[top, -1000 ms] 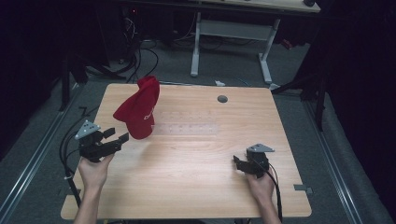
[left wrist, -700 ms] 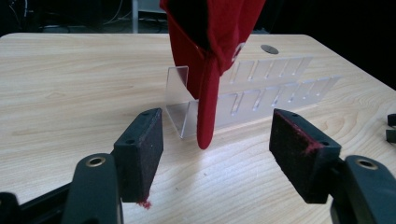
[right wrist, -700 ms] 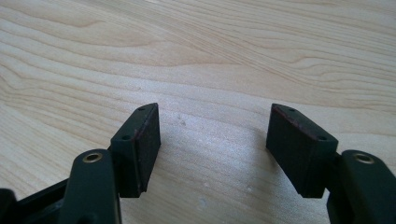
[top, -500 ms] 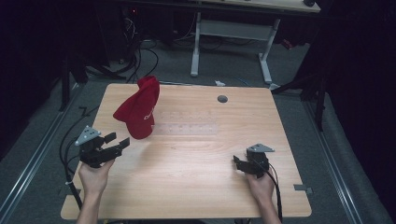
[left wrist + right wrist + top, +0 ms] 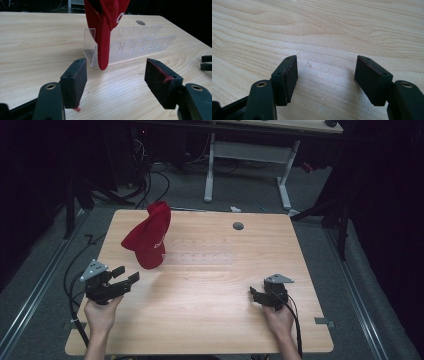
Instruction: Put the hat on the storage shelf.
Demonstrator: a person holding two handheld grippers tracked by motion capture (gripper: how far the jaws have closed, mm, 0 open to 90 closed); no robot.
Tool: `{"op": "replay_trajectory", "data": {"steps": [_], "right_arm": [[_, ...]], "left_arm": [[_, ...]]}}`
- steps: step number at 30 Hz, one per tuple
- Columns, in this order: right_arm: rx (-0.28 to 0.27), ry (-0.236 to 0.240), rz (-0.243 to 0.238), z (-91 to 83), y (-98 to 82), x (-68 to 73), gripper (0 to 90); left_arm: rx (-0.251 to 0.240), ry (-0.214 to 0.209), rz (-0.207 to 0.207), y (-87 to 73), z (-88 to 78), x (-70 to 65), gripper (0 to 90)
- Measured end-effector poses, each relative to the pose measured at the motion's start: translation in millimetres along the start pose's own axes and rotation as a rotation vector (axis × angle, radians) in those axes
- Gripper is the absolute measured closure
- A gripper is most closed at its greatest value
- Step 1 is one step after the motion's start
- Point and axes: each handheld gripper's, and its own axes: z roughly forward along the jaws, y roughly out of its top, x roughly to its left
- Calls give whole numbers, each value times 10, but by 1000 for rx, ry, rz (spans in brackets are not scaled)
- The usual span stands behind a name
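Red cap [image 5: 148, 236]: hung over the near-left end of a clear slotted acrylic rack [image 5: 136, 43], far-left on the tabletop [image 5: 210, 290].
Left claw [image 5: 126, 276]: jaws spread wide, empty, near the cap's brim, pointing at it.
Right claw [image 5: 254, 296]: jaws spread wide, empty, over bare wood, near-right.

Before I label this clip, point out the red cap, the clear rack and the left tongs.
red cap [image 5: 148, 236]: high view, on its crown.
clear rack [image 5: 140, 44]: left gripper view, on its slotted back wall.
left tongs [image 5: 126, 274]: high view, midway between the open tips.
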Motion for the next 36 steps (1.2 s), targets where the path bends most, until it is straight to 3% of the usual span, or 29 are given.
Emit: {"op": "replay_trajectory", "data": {"steps": [21,36], "right_arm": [[0,0,0,0,0,1,355],[0,0,1,-1,0,1,355]], "left_arm": [[28,11,-6,-170,-38,44,336],[95,48,51,-402,108,54,322]]}}
